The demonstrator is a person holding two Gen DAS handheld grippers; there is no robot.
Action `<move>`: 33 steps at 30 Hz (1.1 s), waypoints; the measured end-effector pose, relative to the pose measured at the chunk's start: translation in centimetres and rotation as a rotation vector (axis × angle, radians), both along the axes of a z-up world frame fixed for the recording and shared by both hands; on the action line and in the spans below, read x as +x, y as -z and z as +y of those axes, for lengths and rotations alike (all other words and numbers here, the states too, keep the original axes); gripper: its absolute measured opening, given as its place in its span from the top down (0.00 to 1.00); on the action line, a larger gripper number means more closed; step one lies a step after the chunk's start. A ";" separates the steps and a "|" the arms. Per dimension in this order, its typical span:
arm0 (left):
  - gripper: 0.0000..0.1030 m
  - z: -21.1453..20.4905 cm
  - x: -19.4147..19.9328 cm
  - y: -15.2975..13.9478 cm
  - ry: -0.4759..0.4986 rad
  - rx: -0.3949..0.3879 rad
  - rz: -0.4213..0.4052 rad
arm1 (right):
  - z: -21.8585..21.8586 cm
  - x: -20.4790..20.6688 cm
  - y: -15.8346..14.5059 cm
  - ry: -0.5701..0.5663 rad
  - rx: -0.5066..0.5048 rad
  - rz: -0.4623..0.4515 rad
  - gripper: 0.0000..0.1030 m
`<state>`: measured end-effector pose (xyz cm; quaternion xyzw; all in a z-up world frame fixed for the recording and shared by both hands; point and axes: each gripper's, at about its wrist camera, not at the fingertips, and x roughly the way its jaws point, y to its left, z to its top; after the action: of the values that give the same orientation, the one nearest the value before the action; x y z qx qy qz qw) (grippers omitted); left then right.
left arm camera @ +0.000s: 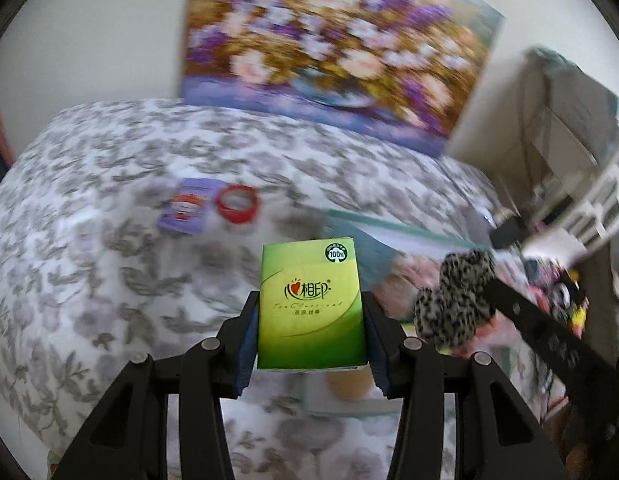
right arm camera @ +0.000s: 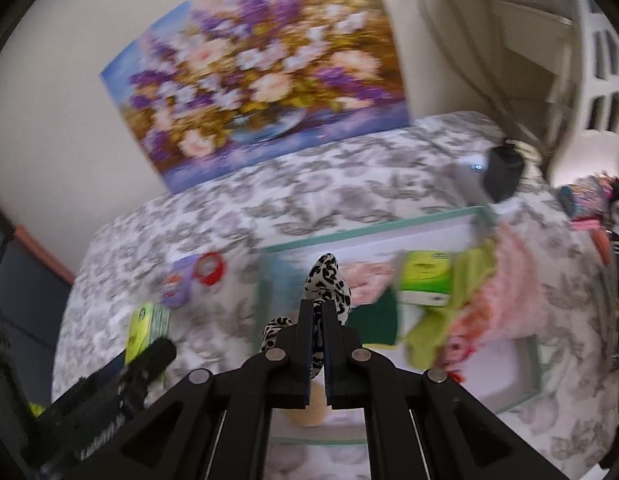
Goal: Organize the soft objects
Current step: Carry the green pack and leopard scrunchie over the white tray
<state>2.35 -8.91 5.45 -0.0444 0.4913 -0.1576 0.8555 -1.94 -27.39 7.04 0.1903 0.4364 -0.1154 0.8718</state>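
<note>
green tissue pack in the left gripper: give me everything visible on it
The green tissue pack is a soft rectangular packet, glossy yellow-green wrap with red-and-dark Chinese lettering and a round "100%" badge at its top right corner. It stands upright, printed face to the camera, clamped at both side edges by the left gripper, lifted above the floral bedspread. Nothing else touches it.

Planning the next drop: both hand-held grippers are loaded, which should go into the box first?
Right, probably. The right hand-held gripper, shut on the leopard scrunchie, already points at the box; the left holds the tissue pack farther left.
</note>
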 end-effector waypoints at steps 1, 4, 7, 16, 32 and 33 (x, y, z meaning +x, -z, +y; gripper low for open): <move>0.53 -0.9 -0.2 0.1 0.029 -0.004 0.004 | -0.7 -0.2 0.1 0.024 -0.015 0.011 0.96; 0.53 -2.9 -1.0 0.3 0.084 0.031 -0.008 | -2.7 -0.8 0.5 0.075 -0.013 0.027 0.96; 0.53 -4.7 -1.6 0.8 0.144 0.054 -0.007 | -4.3 -1.2 1.1 0.111 -0.007 0.056 0.96; 0.53 -7.4 -0.9 5.3 0.221 0.082 0.113 | -5.3 -0.4 5.1 0.099 0.005 0.197 0.95; 0.52 -7.8 0.7 10.7 0.198 0.133 0.249 | -4.5 0.5 8.9 0.053 -0.018 0.349 0.94; 0.52 -7.7 0.9 10.9 0.191 0.125 0.258 | -4.6 0.6 9.0 0.051 -0.021 0.355 0.94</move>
<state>3.27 -16.58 -5.48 0.0360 0.6078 -0.2004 0.7676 -1.33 -31.97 -1.99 0.1691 0.5774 -0.1739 0.7796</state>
